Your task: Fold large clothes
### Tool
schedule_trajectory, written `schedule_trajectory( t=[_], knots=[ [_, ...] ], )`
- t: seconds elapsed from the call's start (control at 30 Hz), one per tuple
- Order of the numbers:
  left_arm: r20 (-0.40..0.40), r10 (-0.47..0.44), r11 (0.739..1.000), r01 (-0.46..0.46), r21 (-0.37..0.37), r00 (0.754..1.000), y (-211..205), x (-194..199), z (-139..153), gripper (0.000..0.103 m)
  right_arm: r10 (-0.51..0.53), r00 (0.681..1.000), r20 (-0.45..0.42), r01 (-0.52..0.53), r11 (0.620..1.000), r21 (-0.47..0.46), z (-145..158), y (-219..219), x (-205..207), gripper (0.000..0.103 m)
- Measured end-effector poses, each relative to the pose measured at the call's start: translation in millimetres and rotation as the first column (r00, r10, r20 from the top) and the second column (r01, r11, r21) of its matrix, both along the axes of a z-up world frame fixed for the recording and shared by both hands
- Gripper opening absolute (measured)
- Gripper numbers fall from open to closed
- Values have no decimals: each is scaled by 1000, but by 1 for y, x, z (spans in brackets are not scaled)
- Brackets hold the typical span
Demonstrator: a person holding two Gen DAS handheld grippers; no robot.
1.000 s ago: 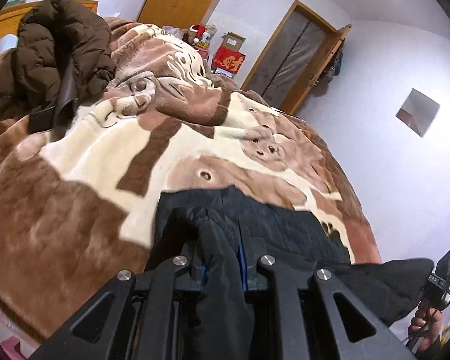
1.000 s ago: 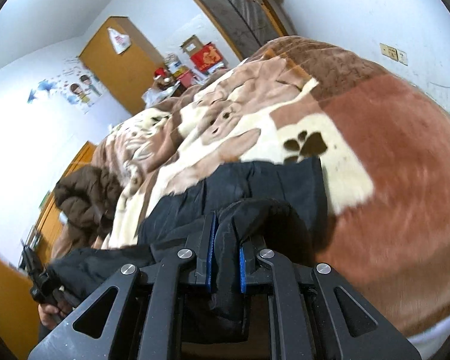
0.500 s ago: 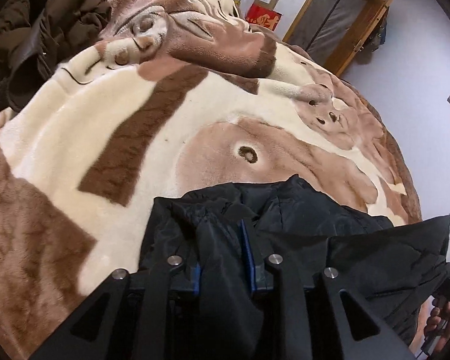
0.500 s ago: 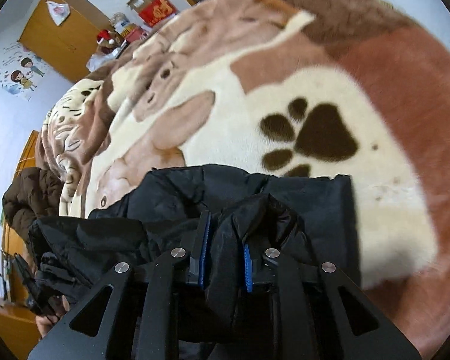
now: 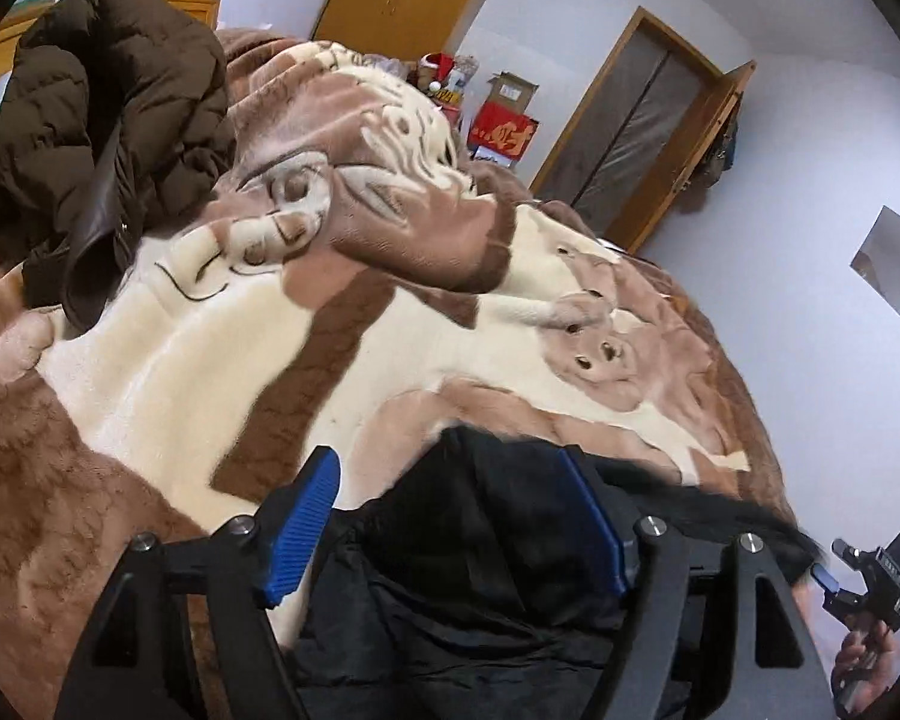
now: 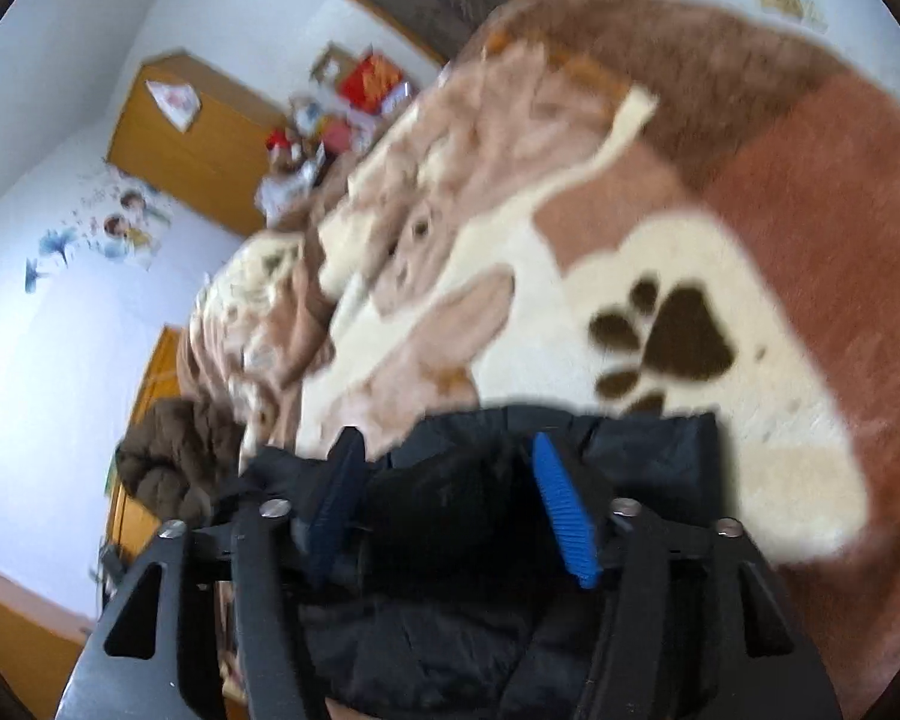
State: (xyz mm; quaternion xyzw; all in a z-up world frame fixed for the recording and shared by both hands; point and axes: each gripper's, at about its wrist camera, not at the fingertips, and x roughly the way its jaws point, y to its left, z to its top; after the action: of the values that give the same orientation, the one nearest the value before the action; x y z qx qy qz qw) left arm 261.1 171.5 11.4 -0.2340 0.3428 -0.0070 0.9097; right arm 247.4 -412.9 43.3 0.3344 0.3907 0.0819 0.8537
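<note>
Black jacket [image 5: 486,588] on the animal-print blanket [image 5: 168,372], loose between the wide, just-opened jaws of left gripper [image 5: 450,516] and right gripper [image 6: 450,498], pads clear of the fabric

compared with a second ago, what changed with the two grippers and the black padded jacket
Both let go. The left gripper and right gripper were pinched on folds of the black padded jacket; their jaws have just been opening, and the blue pads now stand clear of the fabric lying between them. The jacket rests on the brown and cream plush blanket. The brown puffer coat stayed put.
</note>
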Motion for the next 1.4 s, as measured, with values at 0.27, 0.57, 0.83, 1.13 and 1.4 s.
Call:
schedule_trajectory(
  t=[0.27, 0.57, 0.83, 1.13, 1.4],
  knots=[
    [-69, -247, 965, 251, 70, 967, -80, -10, -46, 76, 199, 980, 12, -189, 946, -264, -15, 78, -24, 61],
    [-166, -268, 940, 295, 168, 949, -113, 15, -91, 76, 190, 974, -123, -226, 851, -474, -82, 109, 3, 61],
    [-165, -115, 953, 155, 260, 980, -60, 57, -80, 76, 144, 987, -70, -160, 866, -474, -62, 70, 33, 61],
    [-202, -19, 967, 69, 243, 979, -53, 79, -138, 84, 56, 973, -223, -163, 854, -493, -119, 62, 69, 64],
    [-198, 8, 965, 44, 258, 980, -50, 76, -123, 83, 33, 980, -197, -148, 782, -605, -118, 70, 65, 65]
  ],
)
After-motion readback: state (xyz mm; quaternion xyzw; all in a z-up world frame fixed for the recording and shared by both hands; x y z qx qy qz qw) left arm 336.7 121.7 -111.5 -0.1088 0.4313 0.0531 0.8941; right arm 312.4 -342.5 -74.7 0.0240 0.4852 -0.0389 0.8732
